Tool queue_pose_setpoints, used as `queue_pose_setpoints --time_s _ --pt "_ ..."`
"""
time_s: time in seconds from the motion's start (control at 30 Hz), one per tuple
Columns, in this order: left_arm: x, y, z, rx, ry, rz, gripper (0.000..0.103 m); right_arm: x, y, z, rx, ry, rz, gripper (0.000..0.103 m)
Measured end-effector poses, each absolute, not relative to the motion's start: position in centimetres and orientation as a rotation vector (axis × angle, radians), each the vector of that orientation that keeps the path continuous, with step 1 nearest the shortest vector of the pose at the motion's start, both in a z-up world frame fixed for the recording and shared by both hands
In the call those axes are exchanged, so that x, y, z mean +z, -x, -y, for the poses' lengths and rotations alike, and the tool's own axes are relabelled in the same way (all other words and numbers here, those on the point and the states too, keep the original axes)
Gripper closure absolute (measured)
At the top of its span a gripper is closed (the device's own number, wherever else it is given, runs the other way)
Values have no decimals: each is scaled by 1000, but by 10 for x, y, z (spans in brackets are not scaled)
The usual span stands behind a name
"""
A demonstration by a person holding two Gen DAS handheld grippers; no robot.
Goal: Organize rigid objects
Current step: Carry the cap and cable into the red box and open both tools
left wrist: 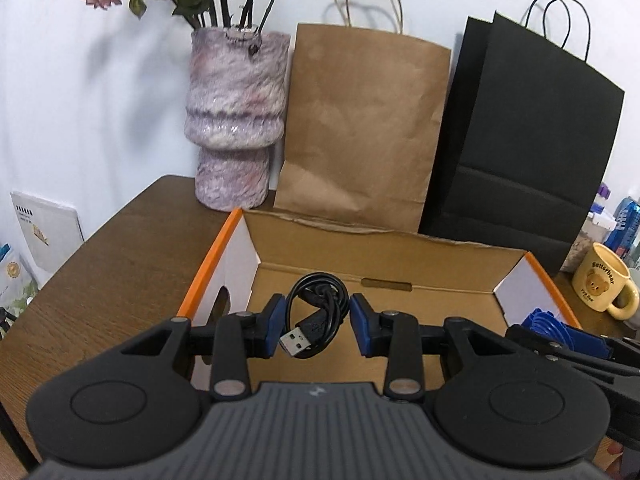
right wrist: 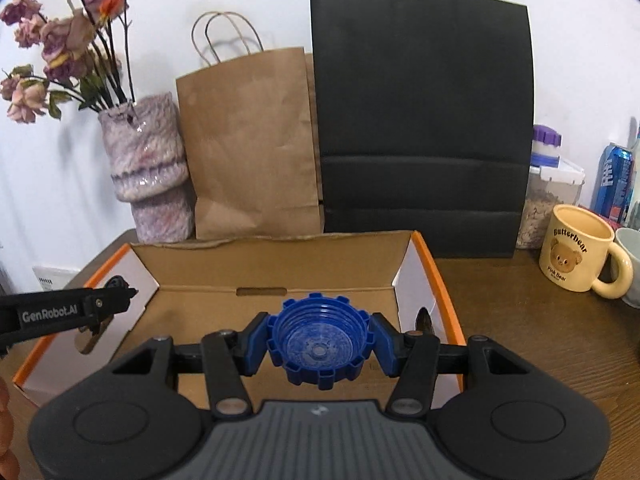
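An open cardboard box (left wrist: 372,256) with orange edges stands on the brown table; it also shows in the right wrist view (right wrist: 272,268). My left gripper (left wrist: 318,320) is shut on a coiled black USB cable (left wrist: 316,312) and holds it over the box's inside. My right gripper (right wrist: 319,344) is shut on a blue ridged plastic lid (right wrist: 319,340), also over the box. The lid and right gripper show at the right edge of the left wrist view (left wrist: 548,324). The left gripper's arm shows at the left of the right wrist view (right wrist: 68,312).
Behind the box stand a fuzzy purple vase (left wrist: 236,120) with dried flowers, a brown paper bag (left wrist: 360,128) and a black paper bag (left wrist: 528,132). A yellow bear mug (right wrist: 576,256), a food container (right wrist: 548,200) and a blue can (right wrist: 614,180) stand at the right.
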State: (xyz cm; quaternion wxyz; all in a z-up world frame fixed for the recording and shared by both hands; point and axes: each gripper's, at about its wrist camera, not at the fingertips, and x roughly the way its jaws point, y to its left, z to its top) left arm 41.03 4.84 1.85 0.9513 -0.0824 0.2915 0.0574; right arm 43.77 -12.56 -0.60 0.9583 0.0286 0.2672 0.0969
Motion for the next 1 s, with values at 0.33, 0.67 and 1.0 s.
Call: queue_pose_setpoints --time_s 0.33,0.67,1.0 --pt "5 -418 -52 138 149 -631 67 -17 -440 121 210 -31 -574 50" --pt "12 -414 -52 145 132 -615 46 -19 -440 117 205 -11 -587 39" --pt "24 -404 -52 147 119 -548 0 -18 -441 119 185 -6 -583 0"
